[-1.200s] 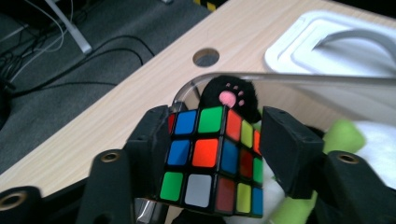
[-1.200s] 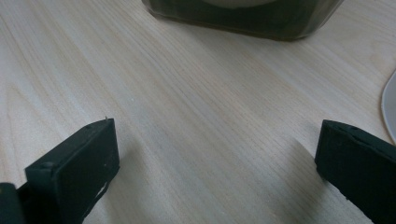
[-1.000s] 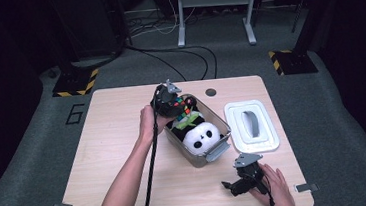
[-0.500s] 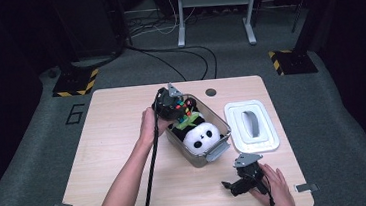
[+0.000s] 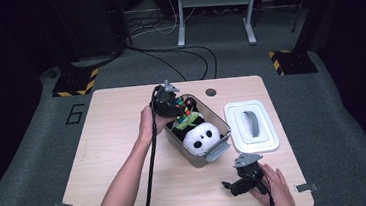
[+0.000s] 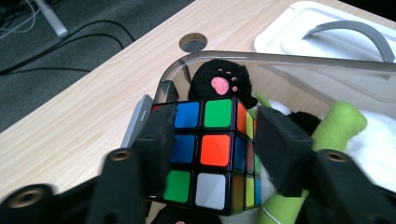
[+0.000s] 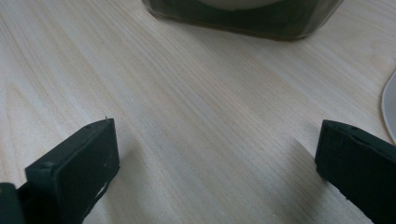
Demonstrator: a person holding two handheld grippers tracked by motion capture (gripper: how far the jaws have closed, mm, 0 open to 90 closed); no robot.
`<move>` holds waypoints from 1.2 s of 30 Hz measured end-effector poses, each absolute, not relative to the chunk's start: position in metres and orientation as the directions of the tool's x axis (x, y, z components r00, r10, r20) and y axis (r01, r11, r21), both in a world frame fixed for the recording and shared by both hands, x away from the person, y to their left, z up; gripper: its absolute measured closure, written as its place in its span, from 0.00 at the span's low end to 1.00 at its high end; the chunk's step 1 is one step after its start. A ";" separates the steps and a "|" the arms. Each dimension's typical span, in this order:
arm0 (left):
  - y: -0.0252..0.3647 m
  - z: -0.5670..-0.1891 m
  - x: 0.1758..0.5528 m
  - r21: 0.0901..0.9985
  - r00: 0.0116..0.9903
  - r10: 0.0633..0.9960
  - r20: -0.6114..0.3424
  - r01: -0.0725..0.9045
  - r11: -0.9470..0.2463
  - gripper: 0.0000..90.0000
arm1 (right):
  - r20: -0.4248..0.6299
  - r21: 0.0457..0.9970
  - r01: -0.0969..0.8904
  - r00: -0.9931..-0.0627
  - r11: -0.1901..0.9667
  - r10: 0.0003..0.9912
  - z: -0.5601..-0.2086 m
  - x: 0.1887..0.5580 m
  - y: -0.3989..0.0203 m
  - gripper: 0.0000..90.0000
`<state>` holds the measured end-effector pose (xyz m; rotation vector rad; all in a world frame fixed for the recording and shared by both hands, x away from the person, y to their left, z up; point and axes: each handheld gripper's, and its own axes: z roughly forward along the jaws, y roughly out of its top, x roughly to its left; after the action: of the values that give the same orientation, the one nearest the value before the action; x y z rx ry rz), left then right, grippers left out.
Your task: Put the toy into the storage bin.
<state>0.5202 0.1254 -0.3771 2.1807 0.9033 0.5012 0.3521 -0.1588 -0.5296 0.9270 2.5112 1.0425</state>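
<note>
A colourful puzzle cube sits at the far end of a clear plastic bin, on top of soft toys. My left gripper reaches into that end, and in the left gripper view its jaws stand on either side of the cube. They have just been opening, and the right jaw stands just off the cube's side. A panda plush takes up the near half of the bin. My right gripper rests on the table near the front edge, open over bare wood.
The bin's white lid with a grey handle lies on the table right of the bin. A black paw and a green plush piece lie beside the cube. A round cable hole is behind the bin. Cables run across the floor beyond.
None visible in the high view; both hands and the bin's contents sit where they were.
</note>
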 end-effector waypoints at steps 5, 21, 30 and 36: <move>0.134 -0.376 0.517 0.753 0.646 0.764 0.015 0.495 -0.433 0.31 | -0.001 0.708 0.460 -0.758 0.536 0.652 -0.530 0.352 -0.159 0.00; 0.198 -0.372 0.475 0.765 0.612 0.790 0.032 0.494 -0.413 0.16 | -0.004 0.707 0.455 -0.763 0.542 0.646 -0.530 0.352 -0.159 0.00; 0.231 -0.393 0.449 0.769 0.589 0.808 0.025 0.505 -0.392 0.16 | -0.004 0.707 0.455 -0.763 0.542 0.646 -0.530 0.352 -0.159 0.00; 0.247 -0.411 0.439 0.747 0.581 0.814 0.022 0.532 -0.399 0.15 | -0.004 0.707 0.455 -0.763 0.542 0.646 -0.530 0.352 -0.159 0.00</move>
<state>0.4392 0.2468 -0.4105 2.0965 1.0669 0.5059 0.3520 -0.1591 -0.5295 0.9196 2.5167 1.0395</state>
